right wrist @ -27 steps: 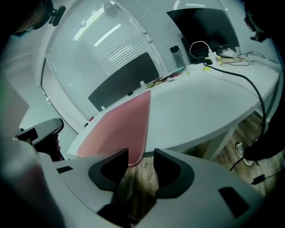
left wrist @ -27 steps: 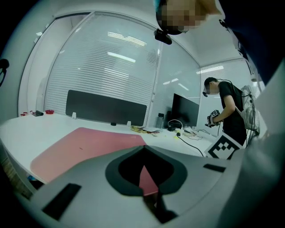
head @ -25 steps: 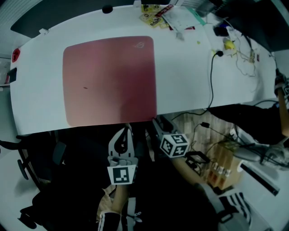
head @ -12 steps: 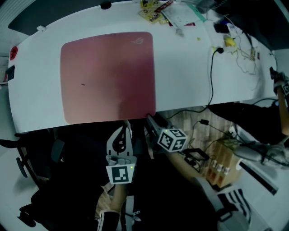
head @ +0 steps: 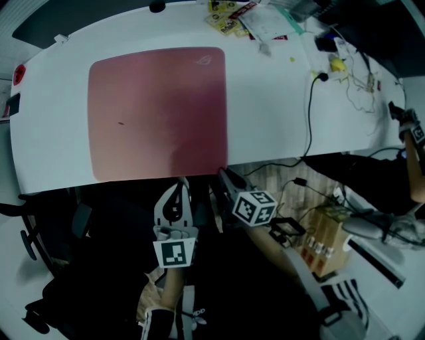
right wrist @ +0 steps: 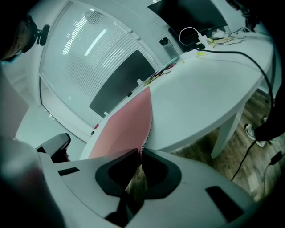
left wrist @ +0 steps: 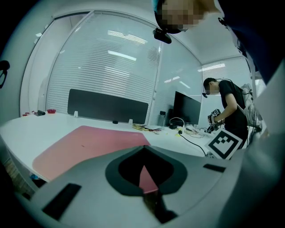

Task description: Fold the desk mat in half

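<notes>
The pink desk mat [head: 159, 109] lies flat on the white table [head: 279, 99]. My right gripper [head: 222, 174] is at the mat's near right corner, at the table's front edge. In the right gripper view its jaws [right wrist: 139, 153] are closing, almost together, and pinch the corner of the mat [right wrist: 129, 122]. My left gripper [head: 180, 182] sits just to the left, at the mat's near edge. In the left gripper view its jaws [left wrist: 142, 149] meet at the tips, with a pink sliver of mat [left wrist: 84, 142] between the pads.
A black cable [head: 310, 119] runs across the table's right part and down over the front edge. Papers and small clutter [head: 246, 20] lie at the far edge. A wooden crate [head: 325, 242] stands on the floor at the right. Another person [left wrist: 229, 107] works beyond the table.
My right gripper has edged a little left, up to the mat's near right corner. The left gripper has hardly moved and the mat lies as before.
</notes>
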{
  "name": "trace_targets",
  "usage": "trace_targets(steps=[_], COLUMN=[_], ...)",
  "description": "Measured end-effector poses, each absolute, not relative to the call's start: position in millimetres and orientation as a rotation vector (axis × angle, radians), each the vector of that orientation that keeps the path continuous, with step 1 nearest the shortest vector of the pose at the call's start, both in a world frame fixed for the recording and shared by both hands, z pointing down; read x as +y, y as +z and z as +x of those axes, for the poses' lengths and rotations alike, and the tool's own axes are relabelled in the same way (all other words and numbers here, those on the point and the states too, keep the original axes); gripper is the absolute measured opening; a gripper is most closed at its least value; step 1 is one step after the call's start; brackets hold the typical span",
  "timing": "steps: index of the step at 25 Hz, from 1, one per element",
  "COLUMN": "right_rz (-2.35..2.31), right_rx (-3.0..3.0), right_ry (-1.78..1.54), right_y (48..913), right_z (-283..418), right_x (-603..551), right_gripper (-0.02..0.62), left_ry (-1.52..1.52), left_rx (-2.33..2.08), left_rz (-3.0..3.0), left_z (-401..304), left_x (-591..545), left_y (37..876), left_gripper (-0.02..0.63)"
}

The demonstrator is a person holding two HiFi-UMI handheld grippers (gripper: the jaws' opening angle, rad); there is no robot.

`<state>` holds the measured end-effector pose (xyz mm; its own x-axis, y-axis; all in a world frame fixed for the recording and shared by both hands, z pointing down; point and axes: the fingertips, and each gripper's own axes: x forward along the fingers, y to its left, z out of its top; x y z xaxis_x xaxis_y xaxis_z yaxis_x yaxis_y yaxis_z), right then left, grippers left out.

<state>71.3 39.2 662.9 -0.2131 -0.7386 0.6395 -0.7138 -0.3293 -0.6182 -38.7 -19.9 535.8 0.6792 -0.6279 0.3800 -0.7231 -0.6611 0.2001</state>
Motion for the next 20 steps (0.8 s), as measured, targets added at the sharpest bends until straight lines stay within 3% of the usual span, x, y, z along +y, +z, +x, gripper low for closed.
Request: trace_targets(steps=[20], right_rz=[-1.625], right_rx=[2.246], right_ry=[-1.515], right_y=[596.9], right_z=[45.4], right_x=[-15.0], right_gripper=[0.014], left_ry=[0.292], left_rx=[-1.357], left_rz=[2.514], left_z=[-48.2], left_x=[-49.9], left_y=[489.6], left_gripper=[0.002])
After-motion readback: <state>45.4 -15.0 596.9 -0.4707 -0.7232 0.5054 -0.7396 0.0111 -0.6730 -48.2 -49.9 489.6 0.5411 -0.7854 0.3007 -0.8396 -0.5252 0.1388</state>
